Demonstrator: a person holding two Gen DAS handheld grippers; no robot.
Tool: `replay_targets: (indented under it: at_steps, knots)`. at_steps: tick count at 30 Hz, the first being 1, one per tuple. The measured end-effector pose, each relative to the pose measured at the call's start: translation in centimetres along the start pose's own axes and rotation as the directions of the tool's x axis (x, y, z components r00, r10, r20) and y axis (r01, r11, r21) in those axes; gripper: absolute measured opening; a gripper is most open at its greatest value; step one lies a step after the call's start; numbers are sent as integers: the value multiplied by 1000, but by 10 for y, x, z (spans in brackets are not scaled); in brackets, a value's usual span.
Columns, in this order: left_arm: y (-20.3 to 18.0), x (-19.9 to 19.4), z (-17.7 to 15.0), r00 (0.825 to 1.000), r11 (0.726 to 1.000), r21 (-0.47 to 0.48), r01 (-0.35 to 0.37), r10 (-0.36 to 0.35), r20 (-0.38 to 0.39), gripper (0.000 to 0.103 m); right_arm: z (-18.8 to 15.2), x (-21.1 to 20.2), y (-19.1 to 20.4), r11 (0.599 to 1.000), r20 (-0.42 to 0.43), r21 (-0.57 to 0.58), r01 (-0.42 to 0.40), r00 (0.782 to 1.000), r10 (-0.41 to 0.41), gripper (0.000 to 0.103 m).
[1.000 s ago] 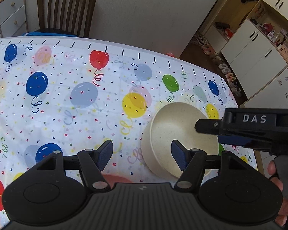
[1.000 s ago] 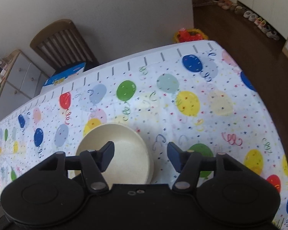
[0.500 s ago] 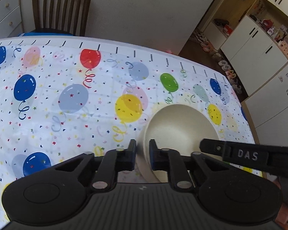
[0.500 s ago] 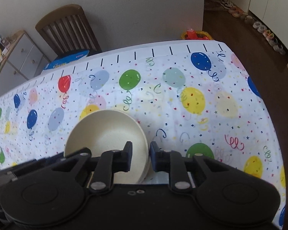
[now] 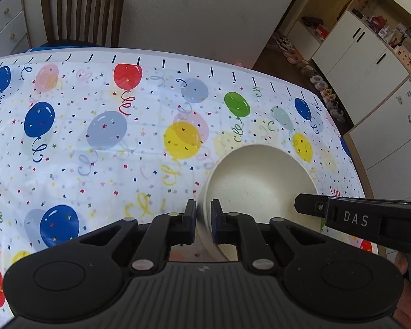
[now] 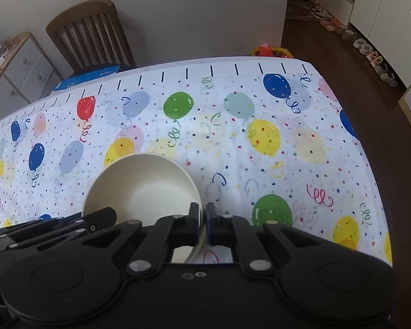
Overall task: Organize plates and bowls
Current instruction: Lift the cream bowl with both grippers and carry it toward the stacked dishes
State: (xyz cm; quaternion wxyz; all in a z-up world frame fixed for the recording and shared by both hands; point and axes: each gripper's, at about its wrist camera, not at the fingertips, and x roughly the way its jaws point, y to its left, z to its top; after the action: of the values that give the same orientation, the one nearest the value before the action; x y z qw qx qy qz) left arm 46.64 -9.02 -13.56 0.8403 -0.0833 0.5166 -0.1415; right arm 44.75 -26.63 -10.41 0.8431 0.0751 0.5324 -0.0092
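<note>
- One cream speckled bowl is sitting on the table with the balloon tablecloth, and it's the landmark for everything here.
- Left gripper is clamped on the bowl's near-left rim: one pad outside the wall, one inside, rim pinched between them. Its jaws closed in within the last second and they've barely budged since.
- Right gripper has the opposite side of the same bowl, on the near-right rim, same deal with the wall squeezed between the blue-faced pads. Its jaws have just been closing, right down onto the rim.
- From the left wrist cam you can see the right tool poking in over the bowl's right edge, black bar with "DAS" on it, and a bit of the person's hand below it.
- From the right wrist cam the left tool shows up at the bowl's left side.
- The bowl looks a little tipped in the left view, but I honestly can't tell if it's off the cloth or just fisheye weirdness.
- Beyond the bowl, past the far table edge, there's a wooden chair against the wall, drawers left of it.
- Off to the bowl's right are white cabinets and a row of shoes on the floor.
</note>
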Motion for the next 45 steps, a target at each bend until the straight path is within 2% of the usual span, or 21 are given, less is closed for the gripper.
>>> replay_targets:
  at_steps: [13, 27, 45]
  knots:
    - [-6, -63, -30, 1000, 1000, 0, -1, 1, 8, 10, -37, -50, 7, 999, -6, -10, -31, 1000, 31, 5]
    - [-17, -142, -93, 998, 999, -21, -47, 47, 29, 10, -93, -118, 20, 995, 2, -70, -69, 998, 69, 5]
    - [6, -224, -187, 986, 976, -166, -141, 153, 60, 10, -169, -170, 56, 957, -34, -232, -172, 985, 168, 5]
